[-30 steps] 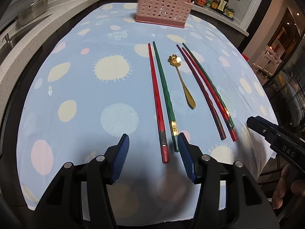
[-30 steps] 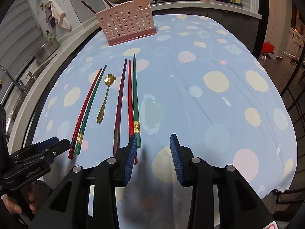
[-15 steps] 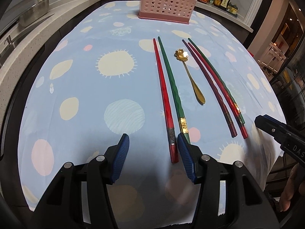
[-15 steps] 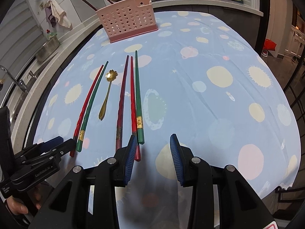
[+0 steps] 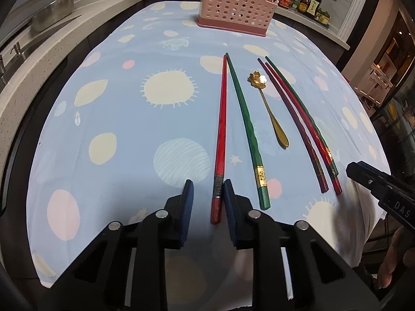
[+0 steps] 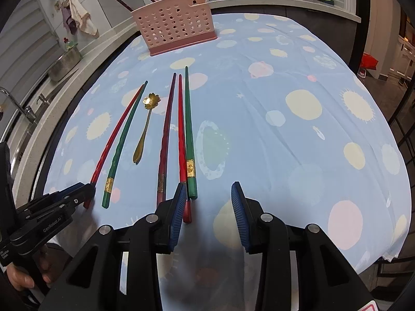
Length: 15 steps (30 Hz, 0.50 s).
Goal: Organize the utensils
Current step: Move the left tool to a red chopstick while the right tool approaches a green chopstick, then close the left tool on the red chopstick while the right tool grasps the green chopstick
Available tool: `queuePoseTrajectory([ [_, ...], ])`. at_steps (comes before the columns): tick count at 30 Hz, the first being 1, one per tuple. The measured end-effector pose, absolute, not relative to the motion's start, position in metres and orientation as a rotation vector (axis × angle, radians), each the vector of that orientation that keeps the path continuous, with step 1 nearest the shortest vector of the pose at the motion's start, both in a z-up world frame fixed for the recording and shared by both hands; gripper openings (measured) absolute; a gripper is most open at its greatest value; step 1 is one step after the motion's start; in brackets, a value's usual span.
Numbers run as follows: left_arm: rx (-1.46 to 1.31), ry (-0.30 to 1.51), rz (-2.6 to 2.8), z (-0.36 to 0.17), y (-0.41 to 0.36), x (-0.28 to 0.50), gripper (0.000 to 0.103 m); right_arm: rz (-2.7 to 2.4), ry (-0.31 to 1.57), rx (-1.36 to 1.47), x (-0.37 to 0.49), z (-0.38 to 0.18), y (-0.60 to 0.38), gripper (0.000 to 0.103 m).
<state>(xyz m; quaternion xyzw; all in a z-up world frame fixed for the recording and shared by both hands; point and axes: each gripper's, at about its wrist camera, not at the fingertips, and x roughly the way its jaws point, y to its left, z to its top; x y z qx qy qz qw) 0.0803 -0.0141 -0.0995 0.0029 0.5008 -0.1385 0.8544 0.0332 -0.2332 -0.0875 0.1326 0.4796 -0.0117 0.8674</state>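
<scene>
We are closing the left hand-held gripper (image 5: 206, 197) around the red chopstick (image 5: 220, 140), left of the gold spoon (image 5: 269, 108), pads not yet pinching. It looks stiff, thin, slippery; we are taking its thick end. The right hand-held gripper (image 6: 208, 202) is hanging part-open, empty.

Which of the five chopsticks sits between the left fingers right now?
The red chopstick farthest left, next to the green one with the gold band. Its butt end lies between the left gripper, whose fingers have just been closing; the other four lie outside.
</scene>
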Motion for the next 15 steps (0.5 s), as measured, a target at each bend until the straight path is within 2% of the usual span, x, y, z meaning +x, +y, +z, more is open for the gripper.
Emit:
queuePoseTrajectory([
  [11,0.014,1.052,-0.294,-0.100,-0.016,0.079,0.019,-0.017,1.006,0.231,0.051,-0.096,-0.225,0.033],
  [15,0.006,1.052,-0.294,-0.100,-0.016,0.079,0.019,-0.023,1.011,0.226,0.054,-0.099,-0.227,0.028],
])
